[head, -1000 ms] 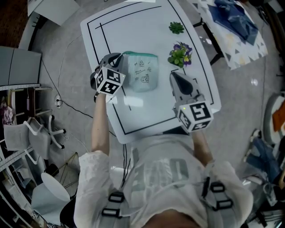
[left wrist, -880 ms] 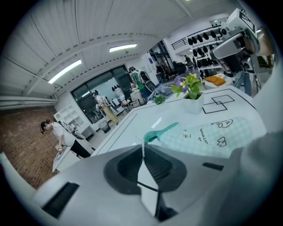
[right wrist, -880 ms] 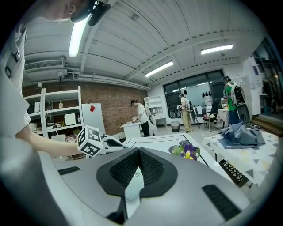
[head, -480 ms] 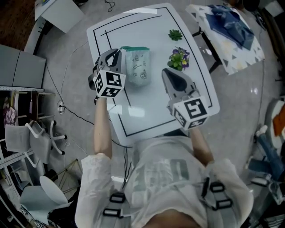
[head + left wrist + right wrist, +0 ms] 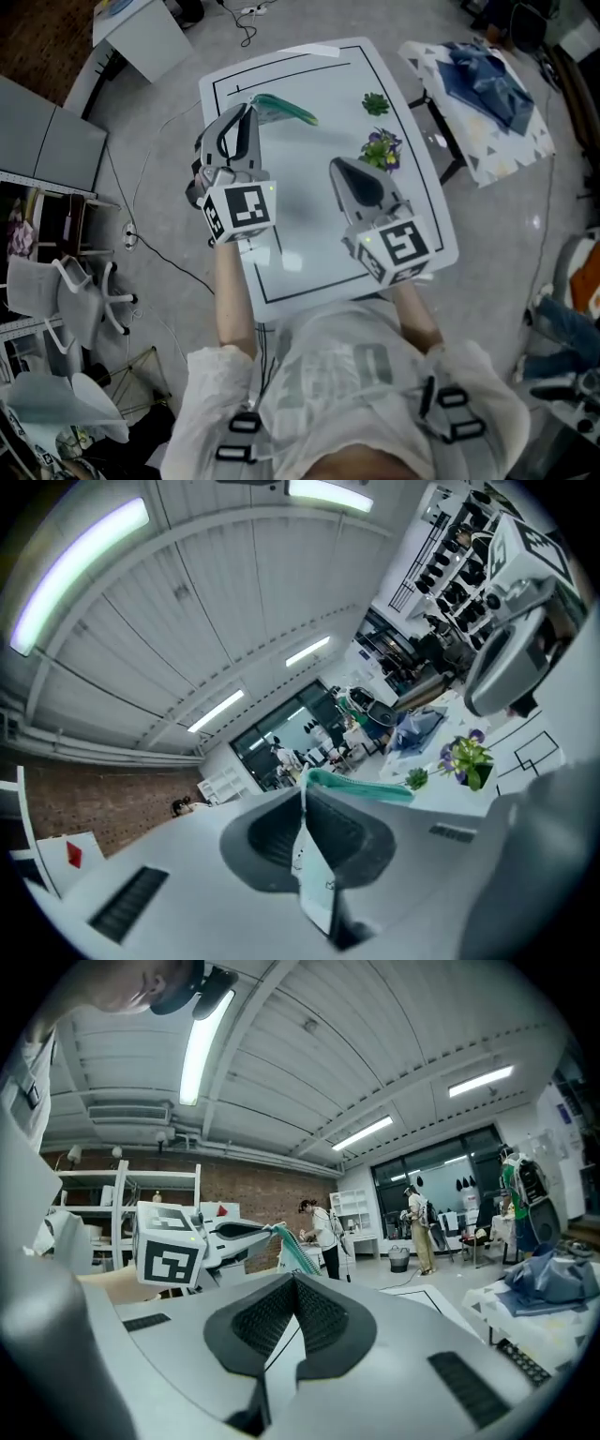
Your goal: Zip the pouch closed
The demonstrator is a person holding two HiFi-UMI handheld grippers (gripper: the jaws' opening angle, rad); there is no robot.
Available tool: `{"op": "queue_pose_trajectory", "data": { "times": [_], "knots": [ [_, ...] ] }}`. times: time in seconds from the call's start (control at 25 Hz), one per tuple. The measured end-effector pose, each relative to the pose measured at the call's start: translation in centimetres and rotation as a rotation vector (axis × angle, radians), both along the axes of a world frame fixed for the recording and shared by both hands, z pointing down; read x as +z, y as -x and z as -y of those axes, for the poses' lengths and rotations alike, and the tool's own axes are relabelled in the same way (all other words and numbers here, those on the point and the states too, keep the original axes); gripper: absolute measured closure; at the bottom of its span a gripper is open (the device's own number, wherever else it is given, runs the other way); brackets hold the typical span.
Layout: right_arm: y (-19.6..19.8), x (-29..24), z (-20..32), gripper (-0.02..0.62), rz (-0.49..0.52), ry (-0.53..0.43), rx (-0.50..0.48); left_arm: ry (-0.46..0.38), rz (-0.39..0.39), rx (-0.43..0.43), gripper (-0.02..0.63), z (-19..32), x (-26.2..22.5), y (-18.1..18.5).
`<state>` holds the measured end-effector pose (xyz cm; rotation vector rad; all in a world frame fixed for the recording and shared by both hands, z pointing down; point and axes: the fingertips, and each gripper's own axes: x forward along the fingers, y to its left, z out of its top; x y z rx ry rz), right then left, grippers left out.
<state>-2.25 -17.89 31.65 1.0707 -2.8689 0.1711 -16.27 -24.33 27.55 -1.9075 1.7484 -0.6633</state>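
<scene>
The pouch is white with a teal zip edge and hangs edge-on above the white table. My left gripper is shut on its side, held level and high over the table's far left. In the left gripper view the white pouch wall is pinched between the pads and the teal edge runs off to the right. My right gripper hovers to the right of the pouch, shut and empty; its pads meet with nothing between them. From there the left gripper and the pouch show ahead on the left.
A pot of purple flowers and a small green succulent stand on the table's right side. A side table with a blue cloth is at the far right. Chairs and a cable lie on the floor to the left.
The left gripper has risen with the pouch, lifting it off the table so that it now hangs edge-on. The right gripper has also risen a little, still shut.
</scene>
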Motion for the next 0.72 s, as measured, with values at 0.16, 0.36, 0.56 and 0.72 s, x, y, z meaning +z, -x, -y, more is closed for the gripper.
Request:
{"op": "queue_pose_trajectory", "data": {
  "times": [0.16, 0.36, 0.56, 0.72],
  "knots": [
    [0.4, -0.7, 0.0, 0.589, 0.072, 0.045, -0.014, -0.089, -0.061, -0.029, 0.588, -2.9, -1.9, -0.3],
    [0.4, -1.8, -0.6, 0.589, 0.129, 0.084, -0.039, -0.113, -0.020, -0.054, 0.588, -6.7, -2.3, -1.2],
    [0.4, -2.7, -1.3, 0.588, 0.188, 0.111, -0.066, -0.142, -0.026, -0.060, 0.588, -9.8, -2.6, -2.2],
    [0.5, -2.5, -1.9, 0.588, 0.195, 0.131, -0.077, -0.127, -0.053, -0.057, 0.588, -10.8, -1.3, -3.0]
  ]
}}
